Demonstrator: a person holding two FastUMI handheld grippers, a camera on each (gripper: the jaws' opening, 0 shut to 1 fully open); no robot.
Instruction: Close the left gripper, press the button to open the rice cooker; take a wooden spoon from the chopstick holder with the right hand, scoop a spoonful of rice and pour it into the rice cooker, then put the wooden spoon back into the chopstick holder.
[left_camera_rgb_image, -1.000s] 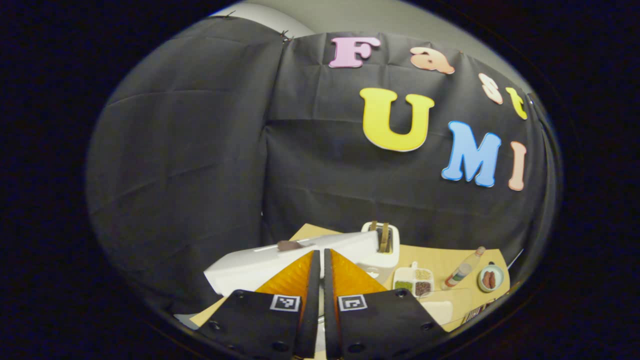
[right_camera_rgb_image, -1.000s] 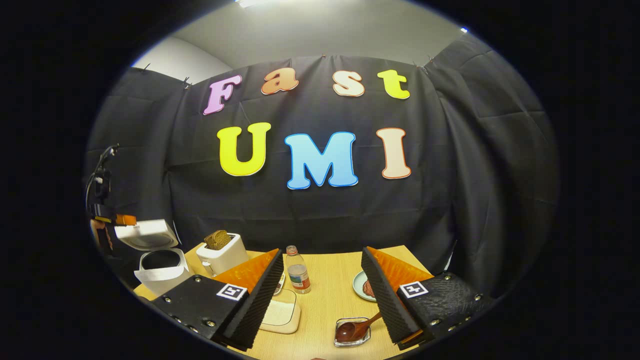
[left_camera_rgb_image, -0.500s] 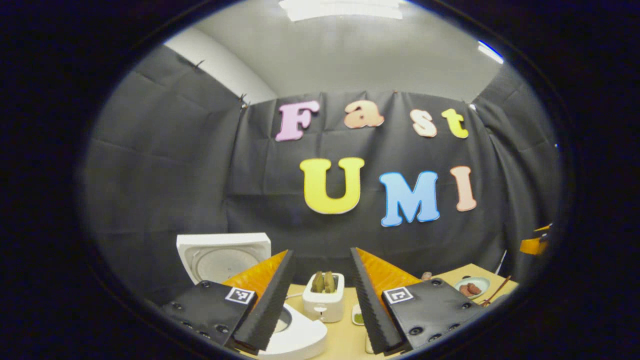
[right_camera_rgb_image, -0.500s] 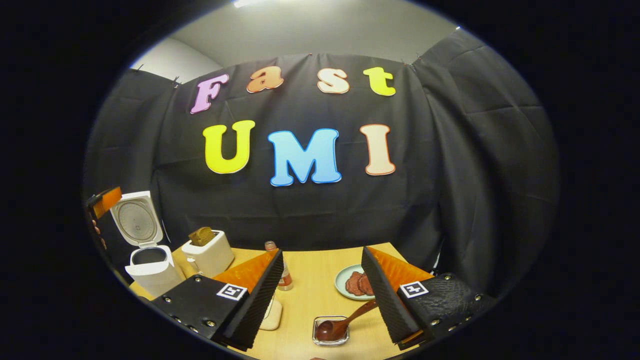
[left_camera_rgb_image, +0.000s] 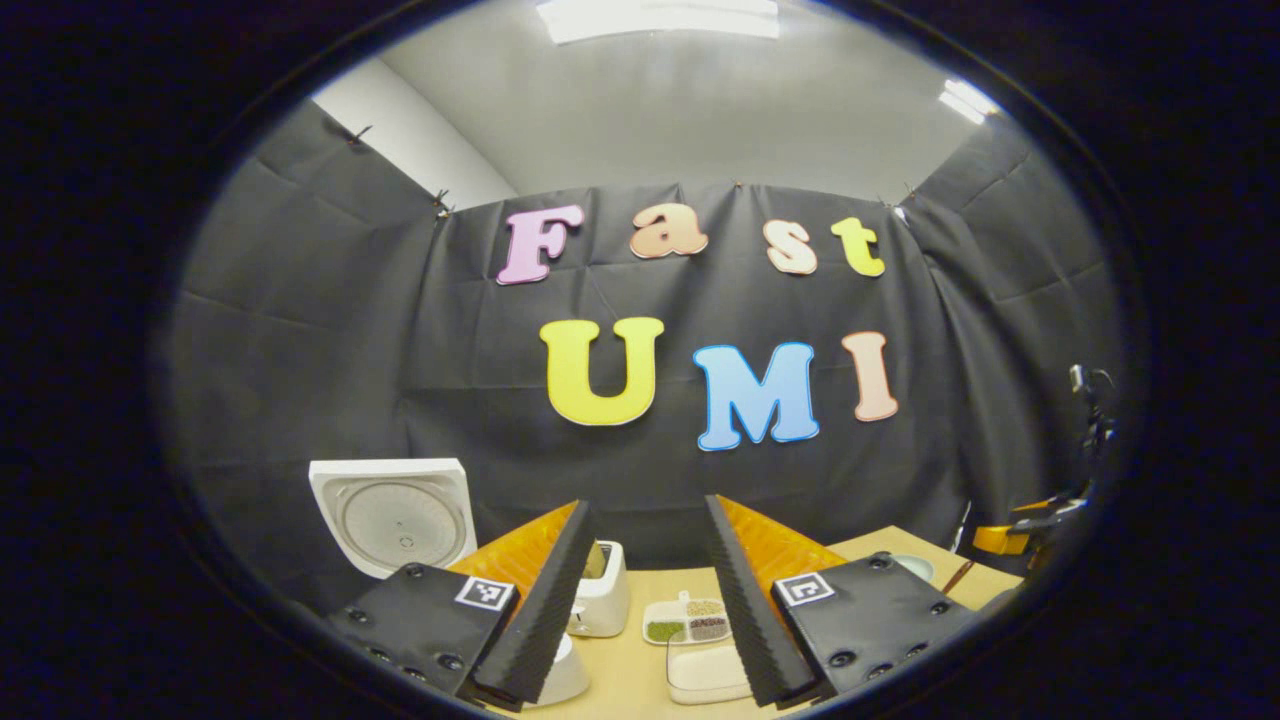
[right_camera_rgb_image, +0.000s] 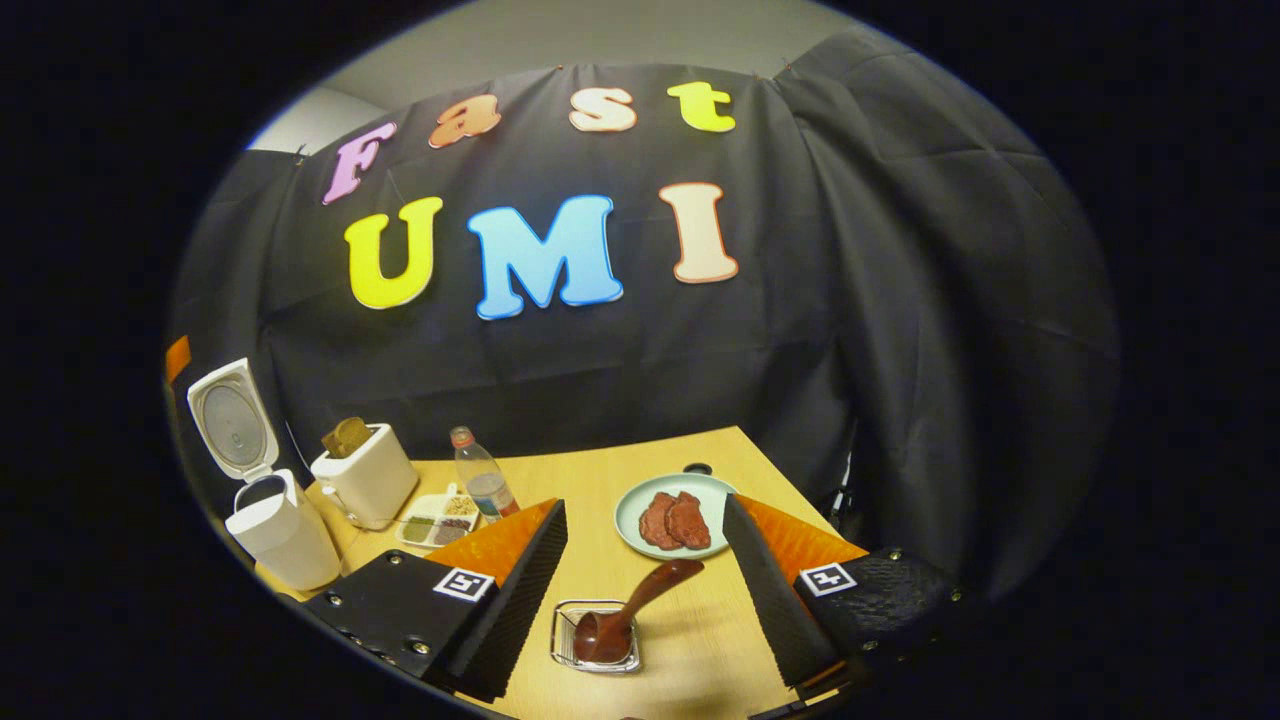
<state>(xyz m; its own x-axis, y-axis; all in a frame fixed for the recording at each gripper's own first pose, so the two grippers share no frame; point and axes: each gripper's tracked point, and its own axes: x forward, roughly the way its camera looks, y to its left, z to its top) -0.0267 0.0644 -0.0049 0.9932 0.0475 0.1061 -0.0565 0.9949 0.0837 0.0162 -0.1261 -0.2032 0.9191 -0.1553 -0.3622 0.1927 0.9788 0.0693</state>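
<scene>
Dark reddish-brown wood, glossy: that's the spoon (right_camera_rgb_image: 625, 610), bowl down in a small clear holder (right_camera_rgb_image: 596, 637) with a wire-looking rim, handle leaning up and to the right. It sits on the table (right_camera_rgb_image: 690, 640) right between the fingers of the right gripper (right_camera_rgb_image: 645, 590), which are spread wide and touch nothing. Just behind the spoon there's a pale green plate (right_camera_rgb_image: 665, 520) with two brownish-red slabs on it.

Further left in the right gripper view, the cooker (right_camera_rgb_image: 270, 525) stands at the table's corner, white, lid (right_camera_rgb_image: 232, 418) flipped up so you see its grey round inner face. Beside it there's a white toaster (right_camera_rgb_image: 365, 480) with brown bread poking out, then a divided tray (right_camera_rgb_image: 435, 520) of grains and a bottle (right_camera_rgb_image: 480, 480).

In the left gripper view, the left gripper (left_camera_rgb_image: 645, 600) is spread apart too, holding nothing, with the raised lid (left_camera_rgb_image: 392, 515) off to its left, and the toaster (left_camera_rgb_image: 602, 600), the tray (left_camera_rgb_image: 687, 620) and a white lidded box (left_camera_rgb_image: 705, 670) between its fingers.
</scene>
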